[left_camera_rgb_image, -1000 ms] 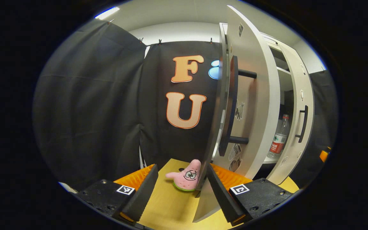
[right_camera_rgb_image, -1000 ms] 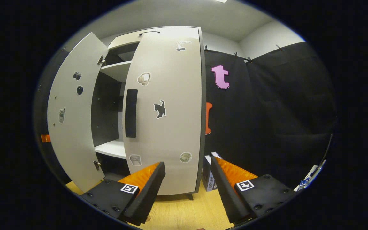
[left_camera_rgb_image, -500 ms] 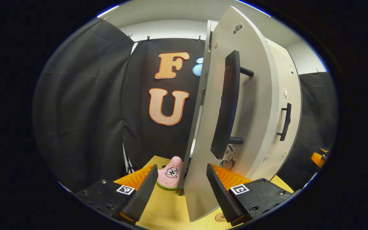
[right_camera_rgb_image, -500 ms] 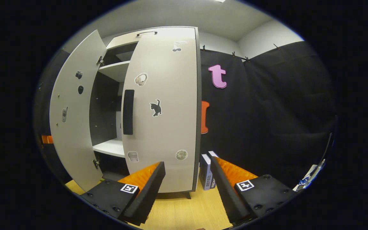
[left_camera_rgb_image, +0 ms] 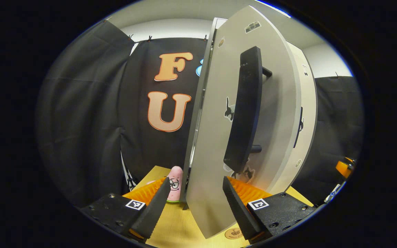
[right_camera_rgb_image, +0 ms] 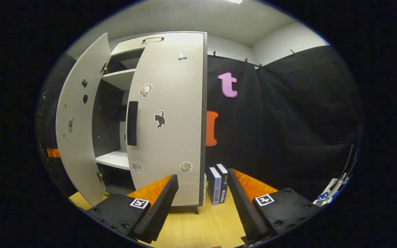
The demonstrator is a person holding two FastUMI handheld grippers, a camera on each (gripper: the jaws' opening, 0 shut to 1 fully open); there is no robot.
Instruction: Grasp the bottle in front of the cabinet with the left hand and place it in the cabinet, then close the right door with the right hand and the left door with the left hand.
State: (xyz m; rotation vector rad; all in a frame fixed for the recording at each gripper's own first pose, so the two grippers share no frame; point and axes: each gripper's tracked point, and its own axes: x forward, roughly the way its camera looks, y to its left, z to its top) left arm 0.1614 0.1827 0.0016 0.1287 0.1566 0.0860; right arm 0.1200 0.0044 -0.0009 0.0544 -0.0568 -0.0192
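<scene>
Our left gripper sits wide open against the left door, gripping nothing; we judge it half shut. Right door looks closed, right gripper open and idle, and we can't spot the bottle.

Wooden table: cabinet, books, plush star.

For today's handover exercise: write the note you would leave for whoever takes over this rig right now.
Left gripper: open, its fingers either side of the left door's lower edge, below the black handle.
Right gripper: open, holding nothing, facing the cabinet.
Right door: looks shut.
Left door: ajar.
Bottle: not visible from here, so check the shelf.
Left to do: shut the left door.
</scene>
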